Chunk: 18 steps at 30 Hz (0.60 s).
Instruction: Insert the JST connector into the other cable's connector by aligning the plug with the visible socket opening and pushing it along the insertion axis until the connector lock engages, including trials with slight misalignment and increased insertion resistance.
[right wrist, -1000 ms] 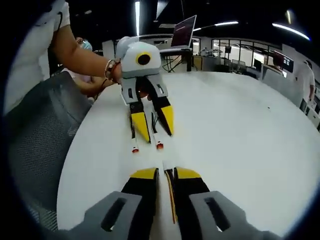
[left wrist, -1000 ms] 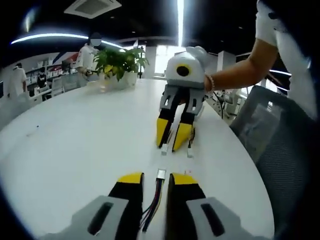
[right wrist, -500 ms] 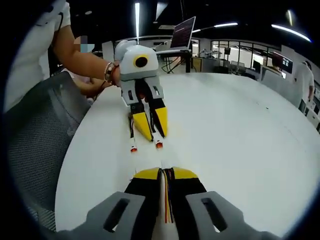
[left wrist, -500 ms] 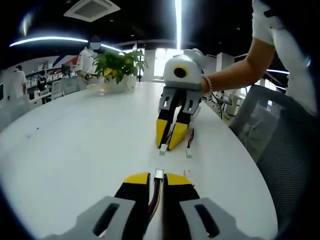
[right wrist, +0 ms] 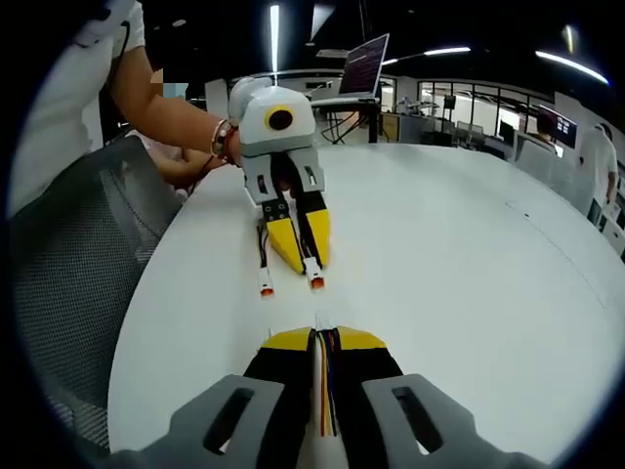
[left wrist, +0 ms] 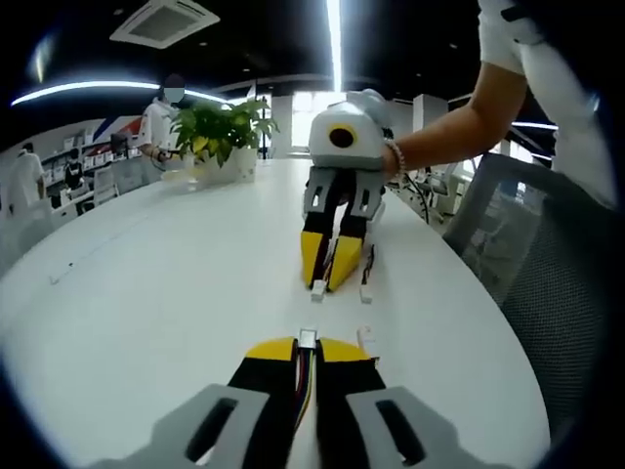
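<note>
Both grippers clamp cables: left gripper (left wrist: 307, 349) holds socket connector (left wrist: 309, 338); right gripper (right wrist: 322, 338) its wires (right wrist: 325, 391). Pre-insertion; next, align tips.

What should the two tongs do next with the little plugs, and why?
Probably lift both and line them up. The left tongs pinch a wire with a white connector, the right tongs pinch the other cable, and a gap of table separates them.
</note>
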Motion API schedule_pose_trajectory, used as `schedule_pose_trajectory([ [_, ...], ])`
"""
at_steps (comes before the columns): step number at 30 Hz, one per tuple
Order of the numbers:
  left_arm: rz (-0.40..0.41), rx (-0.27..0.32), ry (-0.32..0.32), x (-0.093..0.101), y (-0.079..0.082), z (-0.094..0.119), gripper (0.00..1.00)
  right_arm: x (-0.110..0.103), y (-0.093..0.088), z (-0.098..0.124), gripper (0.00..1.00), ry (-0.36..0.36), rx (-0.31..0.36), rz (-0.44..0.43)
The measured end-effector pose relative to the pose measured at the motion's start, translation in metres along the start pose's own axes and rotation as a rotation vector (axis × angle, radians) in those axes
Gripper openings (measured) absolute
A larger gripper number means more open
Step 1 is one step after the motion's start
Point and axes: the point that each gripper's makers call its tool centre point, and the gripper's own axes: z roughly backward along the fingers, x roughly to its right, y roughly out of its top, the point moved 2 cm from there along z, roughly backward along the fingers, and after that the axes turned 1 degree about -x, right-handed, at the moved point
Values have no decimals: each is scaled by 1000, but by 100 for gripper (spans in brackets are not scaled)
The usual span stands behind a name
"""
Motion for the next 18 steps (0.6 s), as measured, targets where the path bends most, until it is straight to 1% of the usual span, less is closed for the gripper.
schedule_pose_trajectory([
  [5,-4,-16,-10,2,-1,2,1,-1,1,0,5,2,3,-5],
  [9,-22,-21,-11,3,-1,6,0,-2,4,1,4,7,-4,7],
  [11,-18,-28,-15,3,0,6,0,-2,5,2,4,7,-11,15],
  [15,-18,-35,-13,3,4,10,0,-1,8,5,4,8,-20,26],
  [18,-23,-38,-21,3,10,12,0,0,11,8,4,4,-22,28],
])
